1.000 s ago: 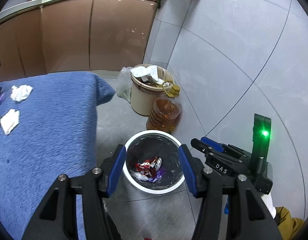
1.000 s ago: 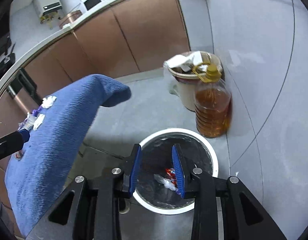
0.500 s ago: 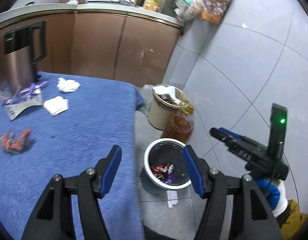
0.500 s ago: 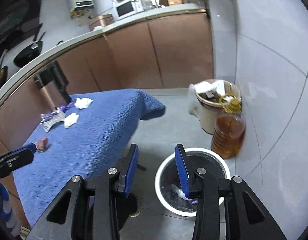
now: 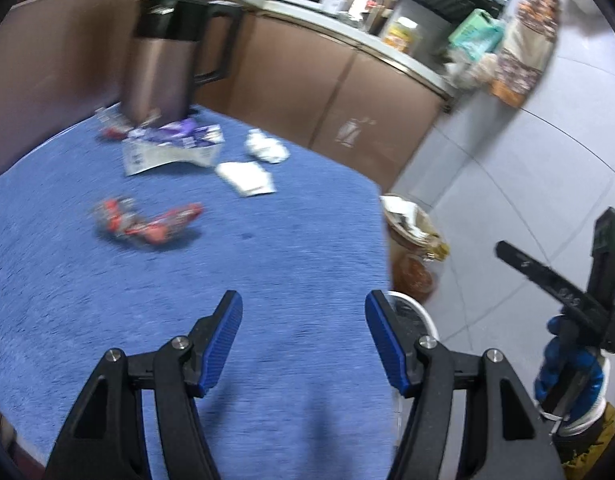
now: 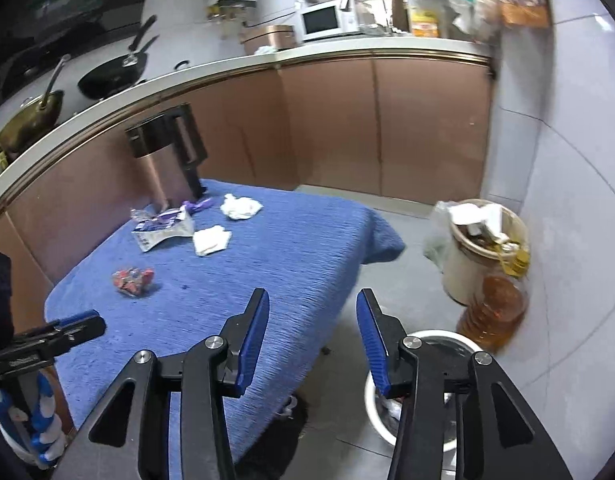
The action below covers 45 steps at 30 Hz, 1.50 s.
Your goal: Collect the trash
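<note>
Trash lies on the blue-covered table [image 5: 267,264]: a red wrapper [image 5: 145,222] [image 6: 132,278], a flat white tissue [image 5: 247,176] [image 6: 211,240], a crumpled tissue [image 5: 265,148] [image 6: 240,206] and a purple-white packet [image 5: 171,148] [image 6: 163,228]. The white-rimmed bin [image 6: 439,338] [image 5: 411,312] stands on the floor to the table's right. My left gripper [image 5: 303,336] is open and empty above the table. My right gripper [image 6: 311,336] is open and empty over the table's right edge, beside the bin.
A copper kettle [image 5: 163,68] [image 6: 167,160] stands at the table's far side. A beige pail full of rubbish [image 6: 475,252] and an oil bottle [image 6: 495,308] sit by the tiled wall. Brown cabinets run behind.
Both grippers have risen and swung left from over the bin toward the table. The table's trash is now in front of them. Both stay open and empty.
</note>
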Each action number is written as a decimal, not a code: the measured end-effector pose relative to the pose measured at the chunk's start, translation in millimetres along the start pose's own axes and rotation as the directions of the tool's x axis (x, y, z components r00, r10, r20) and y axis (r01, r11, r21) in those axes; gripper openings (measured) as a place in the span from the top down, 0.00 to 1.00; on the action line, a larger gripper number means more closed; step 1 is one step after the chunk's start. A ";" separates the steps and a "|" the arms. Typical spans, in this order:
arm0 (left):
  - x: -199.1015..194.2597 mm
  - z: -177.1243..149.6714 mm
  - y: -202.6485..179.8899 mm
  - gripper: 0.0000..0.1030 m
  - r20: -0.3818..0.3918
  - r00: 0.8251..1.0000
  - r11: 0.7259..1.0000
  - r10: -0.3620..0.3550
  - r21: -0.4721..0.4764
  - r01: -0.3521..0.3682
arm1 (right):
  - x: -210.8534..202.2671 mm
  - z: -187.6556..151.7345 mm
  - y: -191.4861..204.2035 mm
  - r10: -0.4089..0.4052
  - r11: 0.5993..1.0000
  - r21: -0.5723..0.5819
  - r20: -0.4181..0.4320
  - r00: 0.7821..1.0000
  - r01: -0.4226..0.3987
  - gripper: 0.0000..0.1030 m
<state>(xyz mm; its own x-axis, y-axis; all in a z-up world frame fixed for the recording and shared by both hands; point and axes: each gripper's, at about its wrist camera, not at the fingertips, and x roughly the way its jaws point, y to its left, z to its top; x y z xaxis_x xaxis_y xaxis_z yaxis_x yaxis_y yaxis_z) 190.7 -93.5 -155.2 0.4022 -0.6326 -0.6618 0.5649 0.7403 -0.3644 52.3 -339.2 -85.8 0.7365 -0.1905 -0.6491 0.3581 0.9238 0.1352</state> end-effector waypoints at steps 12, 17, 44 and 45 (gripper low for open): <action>16.7 11.6 75.9 0.40 0.029 0.979 0.969 0.200 -0.150 -0.194 | 65.6 13.9 46.0 0.084 0.992 -0.084 -0.080 0.993 -0.091 0.53; 32.0 20.9 93.5 0.40 0.020 0.974 0.955 0.224 -0.205 -0.216 | 96.4 21.4 59.9 0.113 0.986 -0.108 -0.109 0.988 -0.125 0.50; 92.1 50.6 138.0 0.63 -0.023 0.963 0.932 0.268 -0.246 -0.265 | 269.7 50.7 163.6 0.221 0.944 -0.189 -0.251 0.942 -0.272 0.43; 92.5 49.8 138.0 0.64 -0.018 0.964 0.934 0.266 -0.243 -0.263 | 273.2 51.0 166.1 0.217 0.944 -0.192 -0.254 0.943 -0.269 0.43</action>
<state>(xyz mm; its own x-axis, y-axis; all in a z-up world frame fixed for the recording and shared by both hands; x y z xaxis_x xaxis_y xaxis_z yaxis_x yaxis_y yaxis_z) 341.8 -61.2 -234.1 0.5250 -0.4083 -0.7467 0.2464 0.9127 -0.3258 342.2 -254.8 -202.5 0.6265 0.1052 -0.7723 0.0299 0.9869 0.1587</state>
